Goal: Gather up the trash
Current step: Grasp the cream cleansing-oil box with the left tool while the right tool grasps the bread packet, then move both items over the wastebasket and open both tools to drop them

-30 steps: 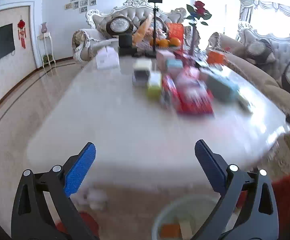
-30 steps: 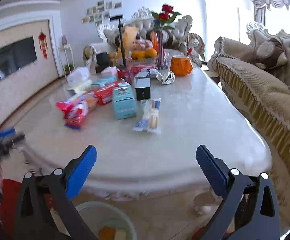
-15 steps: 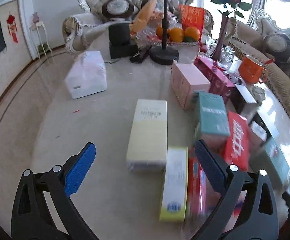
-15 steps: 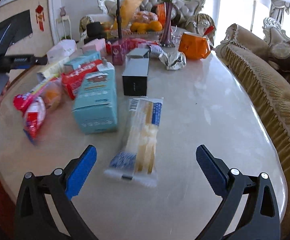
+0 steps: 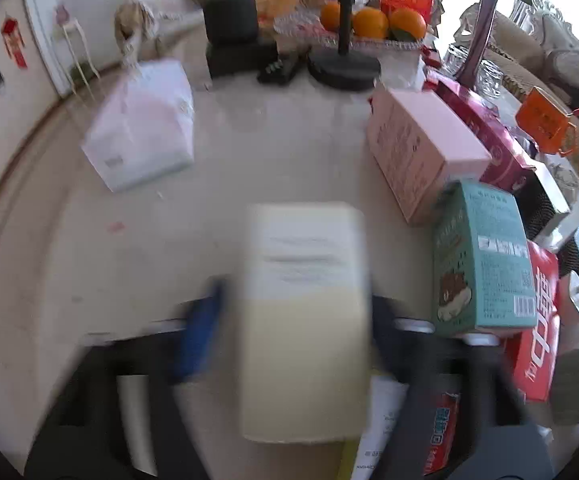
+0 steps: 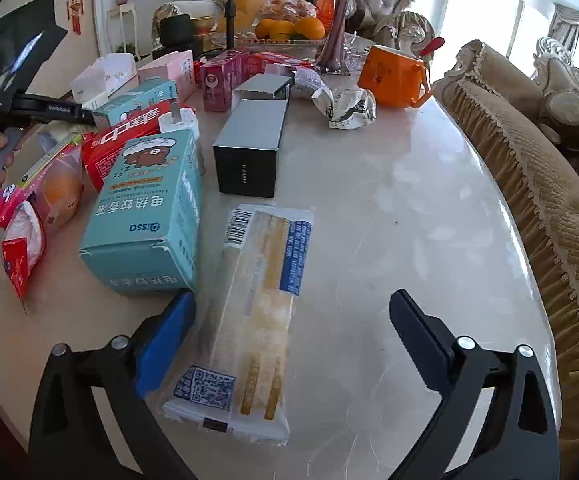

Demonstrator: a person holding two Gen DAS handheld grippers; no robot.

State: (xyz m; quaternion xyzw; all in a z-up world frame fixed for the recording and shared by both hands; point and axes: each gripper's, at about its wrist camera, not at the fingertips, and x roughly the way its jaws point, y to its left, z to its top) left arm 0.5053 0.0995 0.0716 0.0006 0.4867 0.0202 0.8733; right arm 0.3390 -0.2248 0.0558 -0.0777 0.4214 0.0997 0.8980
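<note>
In the left wrist view, a pale yellow box (image 5: 305, 320) lies on the marble table between the fingers of my left gripper (image 5: 293, 336). The frame is blurred; the fingers stand close on both sides of the box, contact unclear. In the right wrist view, a clear snack wrapper (image 6: 253, 316) lies on the table between the open fingers of my right gripper (image 6: 293, 344). Its left blue pad (image 6: 165, 336) is beside the wrapper's left edge; the right finger stands well apart from it.
A teal box (image 6: 149, 216), a black box (image 6: 249, 152), red and pink boxes (image 5: 421, 148), a white tissue pack (image 5: 141, 140), an orange mug (image 6: 393, 76), crumpled foil (image 6: 349, 108), a fruit tray (image 5: 369, 28) and a vase crowd the table. A sofa (image 6: 537, 184) runs along the right.
Both grippers moved forward and down over the table. The left now straddles the yellow box and its fingers have narrowed. The right now straddles the snack wrapper.
</note>
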